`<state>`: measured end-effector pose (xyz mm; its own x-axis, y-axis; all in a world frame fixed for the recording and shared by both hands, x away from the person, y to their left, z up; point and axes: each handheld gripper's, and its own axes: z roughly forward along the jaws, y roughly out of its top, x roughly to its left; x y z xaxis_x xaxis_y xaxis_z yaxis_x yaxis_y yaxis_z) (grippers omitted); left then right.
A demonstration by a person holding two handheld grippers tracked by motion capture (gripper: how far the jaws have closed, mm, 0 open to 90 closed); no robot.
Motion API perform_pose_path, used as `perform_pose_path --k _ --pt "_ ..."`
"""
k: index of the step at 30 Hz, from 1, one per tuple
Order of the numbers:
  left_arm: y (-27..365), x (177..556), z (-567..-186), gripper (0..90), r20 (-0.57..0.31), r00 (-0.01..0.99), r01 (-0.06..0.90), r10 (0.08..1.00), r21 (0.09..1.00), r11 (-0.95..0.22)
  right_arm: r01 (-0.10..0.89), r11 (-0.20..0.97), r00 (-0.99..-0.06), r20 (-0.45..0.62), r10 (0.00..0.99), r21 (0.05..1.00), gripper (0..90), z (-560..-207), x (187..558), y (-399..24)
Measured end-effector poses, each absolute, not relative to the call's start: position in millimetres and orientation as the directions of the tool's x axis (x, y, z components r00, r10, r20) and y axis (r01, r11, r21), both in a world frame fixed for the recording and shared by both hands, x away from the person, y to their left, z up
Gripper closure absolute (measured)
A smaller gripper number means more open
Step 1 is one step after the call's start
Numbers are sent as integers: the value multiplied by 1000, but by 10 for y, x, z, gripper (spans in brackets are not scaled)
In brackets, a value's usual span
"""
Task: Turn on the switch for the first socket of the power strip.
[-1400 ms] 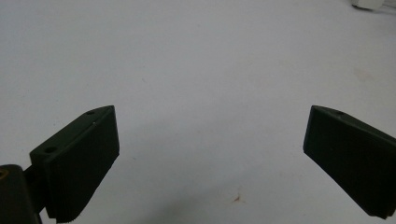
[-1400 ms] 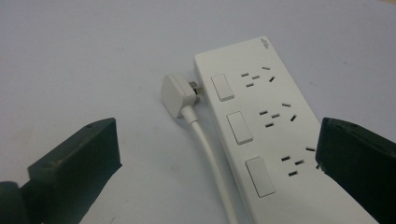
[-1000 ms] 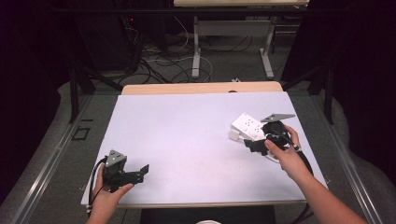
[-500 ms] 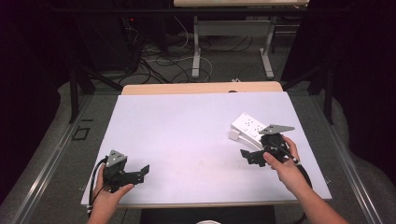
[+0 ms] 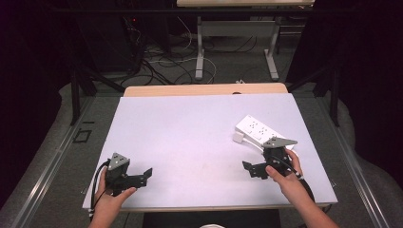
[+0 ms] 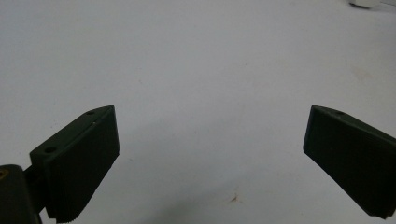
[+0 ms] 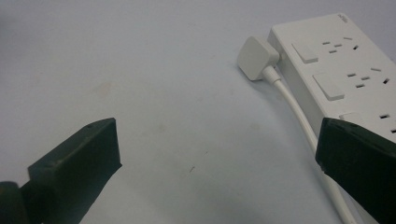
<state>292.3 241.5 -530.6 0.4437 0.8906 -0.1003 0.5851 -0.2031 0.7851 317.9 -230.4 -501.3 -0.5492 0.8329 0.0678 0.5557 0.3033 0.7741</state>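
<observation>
- Power strip [image 5: 257,129]: white, lying flat on the table [image 5: 190,137] at its right side; sockets all vacant as far as the right gripper view shows.
- Plug [image 7: 256,58]: white, resting beside the strip's end, its cable [image 7: 299,116] running along the strip; not inserted.
- Right gripper [image 5: 253,169]: jaws spread wide, holding nothing, near the strip but apart from it.
- Left gripper [image 5: 142,175]: jaws wide, empty, at the near left, well apart.
- Progress: judged that no grasp is made yet; any plugging-in remains.
</observation>
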Motion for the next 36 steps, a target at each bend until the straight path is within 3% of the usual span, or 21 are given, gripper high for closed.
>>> perform_pose_path --k 36 --pt "2399 2929 -5313 33 -104 454 593 885 777 -213 555 286 -533 70 844 781 0 -5454 3043 -2285"
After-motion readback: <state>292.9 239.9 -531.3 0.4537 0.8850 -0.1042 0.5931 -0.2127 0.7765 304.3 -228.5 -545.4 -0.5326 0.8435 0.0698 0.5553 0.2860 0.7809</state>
